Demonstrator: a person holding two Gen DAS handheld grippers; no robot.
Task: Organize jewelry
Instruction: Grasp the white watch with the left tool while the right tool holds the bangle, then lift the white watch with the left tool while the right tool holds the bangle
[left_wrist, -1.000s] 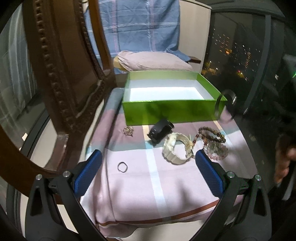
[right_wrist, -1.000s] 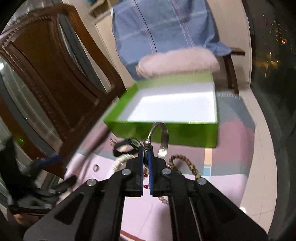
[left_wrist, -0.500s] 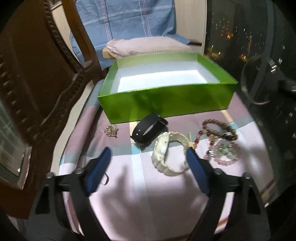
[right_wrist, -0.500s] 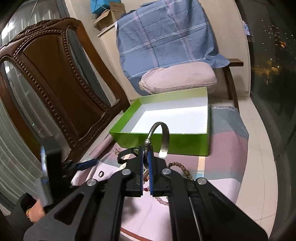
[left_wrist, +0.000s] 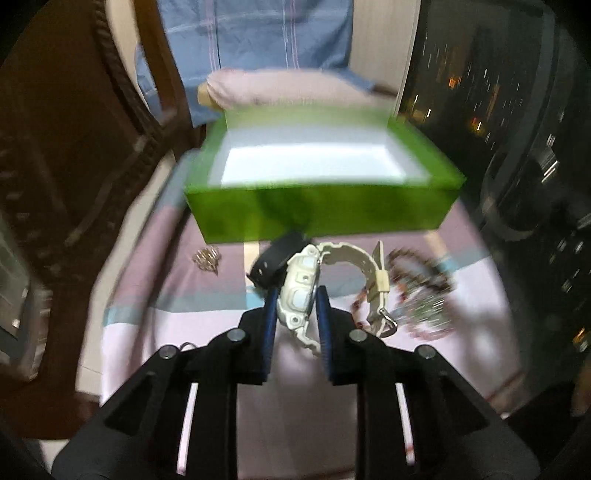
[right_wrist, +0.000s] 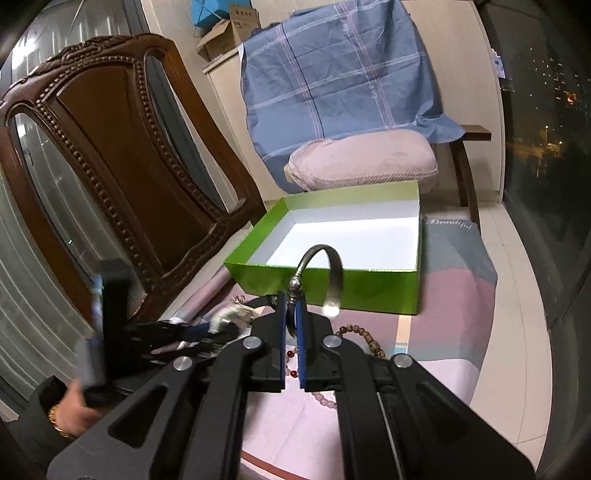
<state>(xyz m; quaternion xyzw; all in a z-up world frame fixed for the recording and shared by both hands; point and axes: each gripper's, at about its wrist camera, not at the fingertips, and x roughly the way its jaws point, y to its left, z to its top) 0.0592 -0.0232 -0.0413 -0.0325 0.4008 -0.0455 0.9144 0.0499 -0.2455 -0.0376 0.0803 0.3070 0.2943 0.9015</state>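
Centre of my left view: the cream watch, chunky case with ridged strap curling right, is clamped between the blue pads of my left gripper. My right gripper pinches a silver bangle, arching upward mid-frame. Behind both sits the open green box, white inside. Bead bracelets lie blurred at right.
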